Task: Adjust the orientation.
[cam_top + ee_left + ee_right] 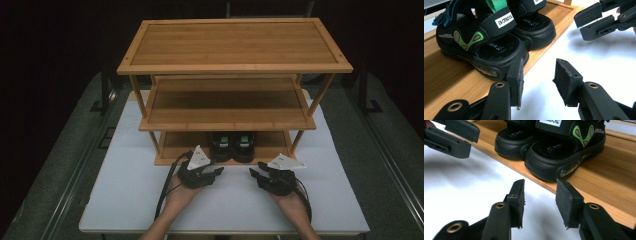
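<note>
Left gripper (210, 172) sits on the white tabletop (125, 190) just in front of the bamboo shoe rack (235, 65), held in the person's left hand (181, 192), cable trailing back toward the table edge. Its jaws stand partly apart with nothing between them; in the left gripper view the two black pads (517, 80) have bare white table showing through the gap, close to the rack's front lip but not touching it. The pair of sandals (232, 144), black with green trim, stands on the rack's bottom shelf (172, 145), toes pointing out toward the person, roughly centred, slightly right of the middle. They're side by side and touching or nearly so, soles flat on the wood. From the left gripper view the nearer sandal (481, 47) sits right at the shelf edge with the second (534, 27) just beyond it. Middle shelf (227, 107) and top shelf (235, 45) carry nothing. Right gripper (256, 174) mirrors the left, on the table just in front of the rack's right half, held in the right hand (292, 202), tips angled inward toward the sandals. Jaws partly apart too, empty; in the right gripper view its pads (569, 200) frame table and shelf edge, the nearest sandal (566, 152) close ahead but apart. Neither gripper touches the sandals.
</note>
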Motion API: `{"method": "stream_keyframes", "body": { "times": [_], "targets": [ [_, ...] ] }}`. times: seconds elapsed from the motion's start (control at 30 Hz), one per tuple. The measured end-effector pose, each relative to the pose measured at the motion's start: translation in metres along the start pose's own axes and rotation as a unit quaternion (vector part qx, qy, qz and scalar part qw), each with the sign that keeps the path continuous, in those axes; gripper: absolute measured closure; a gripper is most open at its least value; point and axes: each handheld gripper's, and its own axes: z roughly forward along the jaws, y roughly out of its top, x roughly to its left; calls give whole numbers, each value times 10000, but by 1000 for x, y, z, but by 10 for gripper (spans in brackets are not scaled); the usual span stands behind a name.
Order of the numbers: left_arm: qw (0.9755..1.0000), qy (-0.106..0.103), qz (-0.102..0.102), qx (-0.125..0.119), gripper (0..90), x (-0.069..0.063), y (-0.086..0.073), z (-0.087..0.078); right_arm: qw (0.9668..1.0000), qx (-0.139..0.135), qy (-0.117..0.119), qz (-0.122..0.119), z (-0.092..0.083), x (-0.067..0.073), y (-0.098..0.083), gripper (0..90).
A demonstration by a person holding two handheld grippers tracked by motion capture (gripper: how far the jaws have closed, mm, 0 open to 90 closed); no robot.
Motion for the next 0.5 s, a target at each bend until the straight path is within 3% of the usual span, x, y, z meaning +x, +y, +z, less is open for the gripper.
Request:
{"method": "stream_keyframes", "body": {
  "times": [0.5],
  "targets": [
    [9999, -98, -102, -72, 469, -3, -1, -9, 9997, 32, 161, 173, -17, -18, -10, 416]
  ]
}}
